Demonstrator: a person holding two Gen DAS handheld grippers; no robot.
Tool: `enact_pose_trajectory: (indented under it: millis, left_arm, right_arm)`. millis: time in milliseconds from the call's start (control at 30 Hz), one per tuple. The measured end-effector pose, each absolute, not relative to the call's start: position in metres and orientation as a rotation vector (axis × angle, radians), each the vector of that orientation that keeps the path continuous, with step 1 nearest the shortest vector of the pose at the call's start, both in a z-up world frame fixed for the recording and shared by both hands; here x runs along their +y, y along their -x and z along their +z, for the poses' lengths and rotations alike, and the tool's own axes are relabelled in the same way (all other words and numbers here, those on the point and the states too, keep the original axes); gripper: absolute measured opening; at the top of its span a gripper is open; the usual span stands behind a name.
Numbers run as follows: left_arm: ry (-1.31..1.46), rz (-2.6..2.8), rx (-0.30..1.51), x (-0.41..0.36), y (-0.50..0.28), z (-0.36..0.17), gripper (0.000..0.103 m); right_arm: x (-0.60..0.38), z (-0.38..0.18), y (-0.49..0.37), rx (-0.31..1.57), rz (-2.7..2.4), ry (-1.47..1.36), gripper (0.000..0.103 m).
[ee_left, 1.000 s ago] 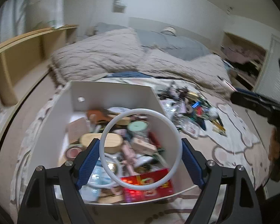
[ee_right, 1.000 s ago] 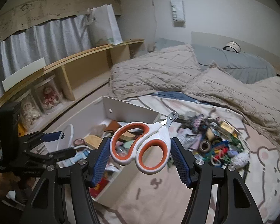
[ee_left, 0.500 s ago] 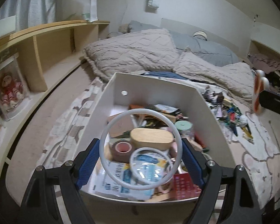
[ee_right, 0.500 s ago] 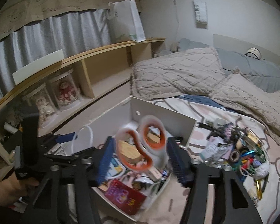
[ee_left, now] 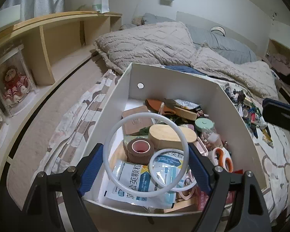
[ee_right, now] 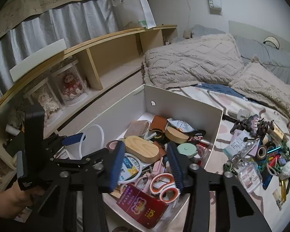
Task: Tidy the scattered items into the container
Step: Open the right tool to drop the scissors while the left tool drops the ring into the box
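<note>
One white box [ee_left: 174, 81] sat on the bed, filling the centre of the left wrist view, and it was crowded with things: an oval wooden case [ee_left: 171, 136], a brown roll of tape [ee_left: 140, 149], a blue and white packet [ee_left: 137, 181], a mint-lidded jar [ee_left: 204, 124] and a red carton [ee_right: 143, 206]. The orange-handled scissors [ee_right: 163, 184] lay loose inside the box near its front right corner, just behind the red carton.

The left gripper [ee_left: 146, 159] hung over the near end of the box, its blue pads pressed against either side of a large white ring [ee_left: 145, 154]; a smaller white ring [ee_left: 169, 169] lay on the packet below.

The right gripper [ee_right: 147, 161] was above the scissors with its jaws closing on nothing, the scissors lying under and clear of the pads.

Right of the box in the right wrist view, a pile of small items [ee_right: 261, 154] stayed scattered on the patterned bedsheet [ee_right: 241, 104]. Beige pillows [ee_right: 193, 61] lay beyond, and a wooden shelf [ee_right: 114, 58] with boxed dolls ran along the upper left. A hand [ee_right: 7, 203] showed at the lower left edge.
</note>
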State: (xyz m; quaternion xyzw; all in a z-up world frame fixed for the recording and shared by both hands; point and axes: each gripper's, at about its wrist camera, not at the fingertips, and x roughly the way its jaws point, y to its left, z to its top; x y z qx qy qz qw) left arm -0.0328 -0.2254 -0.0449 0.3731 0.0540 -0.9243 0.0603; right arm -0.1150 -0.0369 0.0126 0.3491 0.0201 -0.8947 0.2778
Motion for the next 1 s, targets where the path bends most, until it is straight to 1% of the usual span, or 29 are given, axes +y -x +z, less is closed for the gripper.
enact_pose_trajectory:
  millis: [33,67,133,300,333,567,867,933,1000]
  left_arm:
    - [-1.136,-2.795,0.157,-0.225,0.033,-0.046,0.085]
    - [-1.142,-2.791,0.154,-0.224,0.034,-0.047,0.085]
    - [-1.156,-2.78,0.155,-0.224,0.035,-0.048,0.085]
    - [-1.177,-2.755,0.16,-0.225,0.037,-0.05,0.085]
    - [-1.18,-2.754,0.16,-0.225,0.036,-0.05,0.085]
    - [-1.198,-2.748,0.151,-0.223,0.037,-0.051,0.085]
    - [-1.226,-2.723,0.131,-0.219,0.04,-0.052,0.085]
    - [-1.232,-2.718,0.124,-0.217,0.04,-0.052,0.088]
    - [-1.234,-2.721,0.124,-0.215,0.04,-0.052,0.088]
  right_arm:
    - [-0.036,0.012,0.116,0.046,-2.399,-0.943,0.041]
    - [-0.036,0.01,0.116,0.041,-2.396,-0.949,0.037]
    - [-0.036,0.008,0.117,0.036,-2.384,-0.966,0.033]
    - [-0.043,0.0,0.117,0.067,-2.353,-1.009,0.029]
    - [-0.045,-0.001,0.116,0.081,-2.346,-1.016,0.027]
    - [-0.052,-0.009,0.114,0.162,-2.326,-1.087,0.027]
    - [-0.047,-0.014,0.117,0.175,-2.322,-1.141,0.027]
    - [-0.046,-0.014,0.116,0.181,-2.321,-1.145,0.027]
    - [-0.045,-0.015,0.115,0.188,-2.318,-1.149,0.027]
